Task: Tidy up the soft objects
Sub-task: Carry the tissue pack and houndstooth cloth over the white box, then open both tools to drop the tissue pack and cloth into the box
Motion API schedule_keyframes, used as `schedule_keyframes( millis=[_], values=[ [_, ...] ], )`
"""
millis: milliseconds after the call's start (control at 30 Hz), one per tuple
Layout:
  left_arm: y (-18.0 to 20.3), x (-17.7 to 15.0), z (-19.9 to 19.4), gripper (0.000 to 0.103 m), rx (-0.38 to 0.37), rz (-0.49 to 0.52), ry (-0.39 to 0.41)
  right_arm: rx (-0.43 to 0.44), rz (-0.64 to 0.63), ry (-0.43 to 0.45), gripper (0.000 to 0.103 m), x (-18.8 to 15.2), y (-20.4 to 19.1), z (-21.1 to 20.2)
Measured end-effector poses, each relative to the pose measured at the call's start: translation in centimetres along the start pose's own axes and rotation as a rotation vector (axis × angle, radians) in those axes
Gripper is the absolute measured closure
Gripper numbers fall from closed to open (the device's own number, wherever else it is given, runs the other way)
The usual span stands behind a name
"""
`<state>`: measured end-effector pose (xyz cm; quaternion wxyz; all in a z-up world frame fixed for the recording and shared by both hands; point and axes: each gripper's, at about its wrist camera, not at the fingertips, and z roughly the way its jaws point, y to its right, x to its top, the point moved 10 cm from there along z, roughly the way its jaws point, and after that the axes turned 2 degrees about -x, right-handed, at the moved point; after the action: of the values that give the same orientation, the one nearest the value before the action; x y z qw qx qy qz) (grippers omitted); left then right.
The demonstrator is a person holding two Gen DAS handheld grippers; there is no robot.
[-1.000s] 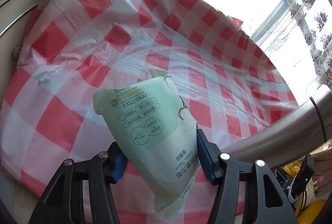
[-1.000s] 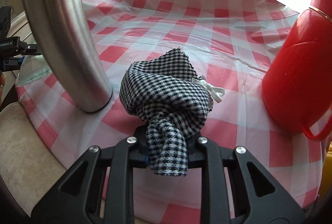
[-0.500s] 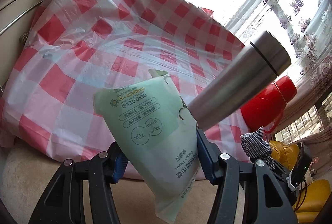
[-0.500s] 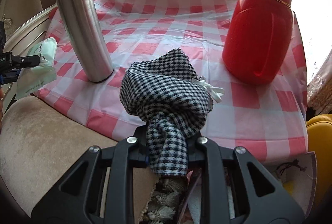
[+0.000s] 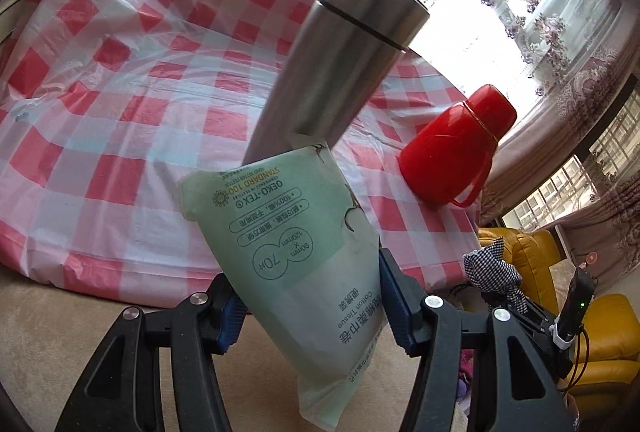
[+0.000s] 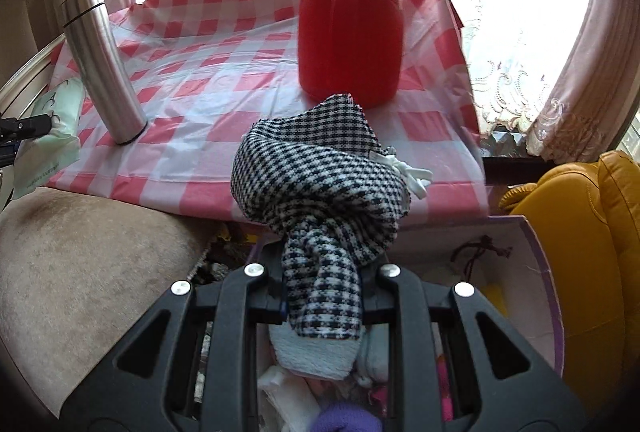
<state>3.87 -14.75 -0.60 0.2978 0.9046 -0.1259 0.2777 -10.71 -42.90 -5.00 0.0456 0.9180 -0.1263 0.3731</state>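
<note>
My left gripper is shut on a pale green pack of cotton tissues, held off the table's near edge over a beige cushion. My right gripper is shut on a bunched black-and-white houndstooth cloth with a small white bow. It hangs above an open purple-rimmed box holding several soft items, among them a pale blue towel. The cloth and right gripper also show at the right of the left wrist view; the tissue pack shows at the left of the right wrist view.
A table with a red-and-white checked cloth carries a steel flask and a red thermos jug. The flask and jug stand beyond the box. A beige cushion lies left, a yellow armchair right.
Both grippers have drawn back off the table and swung right, each keeping its load. The right gripper now hangs over the open box instead of the tablecloth.
</note>
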Motion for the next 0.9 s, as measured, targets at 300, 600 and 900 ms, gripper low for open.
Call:
schedule_keyframes(
  millis=[300, 600, 900],
  values=[
    [6.5, -2.3, 2.5, 0.044, -0.071, 0.092, -0.074, -0.116, 0.116, -0.029, 0.077, -2.8, 7.6, -1.9],
    [14.5, -6.0, 6.1, 0.043, -0.145, 0.220, -0.174, -0.211, 0.193, -0.047, 0.077, -4.6, 12.7, -3.4],
    [21.9, -9.4, 9.4, 0.042, -0.214, 0.347, -0.261, -0.289, 0.218, -0.056, 0.071, -5.2, 15.0, -4.0]
  ],
)
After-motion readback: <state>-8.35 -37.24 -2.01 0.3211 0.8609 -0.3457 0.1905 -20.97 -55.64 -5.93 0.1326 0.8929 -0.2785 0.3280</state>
